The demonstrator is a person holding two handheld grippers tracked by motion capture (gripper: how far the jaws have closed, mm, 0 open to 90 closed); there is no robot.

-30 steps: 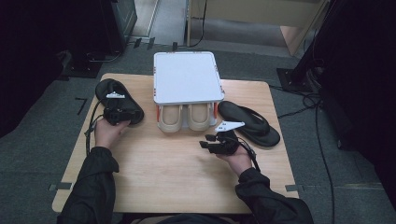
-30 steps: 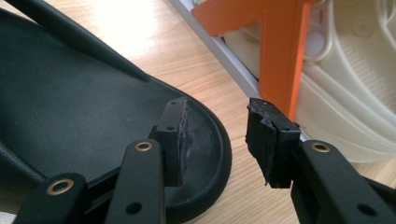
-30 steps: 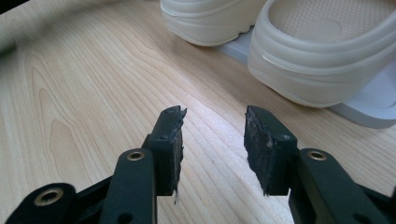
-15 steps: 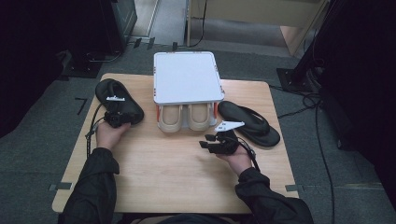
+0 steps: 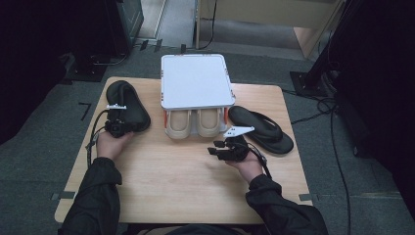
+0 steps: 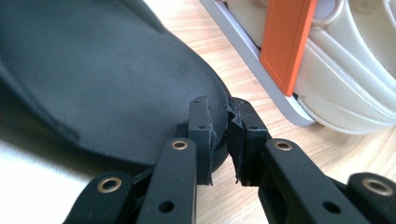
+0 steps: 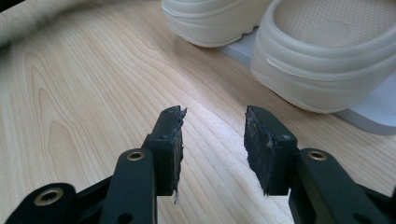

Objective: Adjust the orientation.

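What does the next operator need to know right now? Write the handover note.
Left gripper: jaws have just been closing and now pinch the rim of the black shoe at the table's left.
Right gripper: open, empty, just above the wood before the cream shoes.
Cream shoes sit on the white rack's lower shelf; black flip-flop lies to the rack's right.
Done: black shoe gripped. Left: probably lifting and placing it, then the flip-flop.
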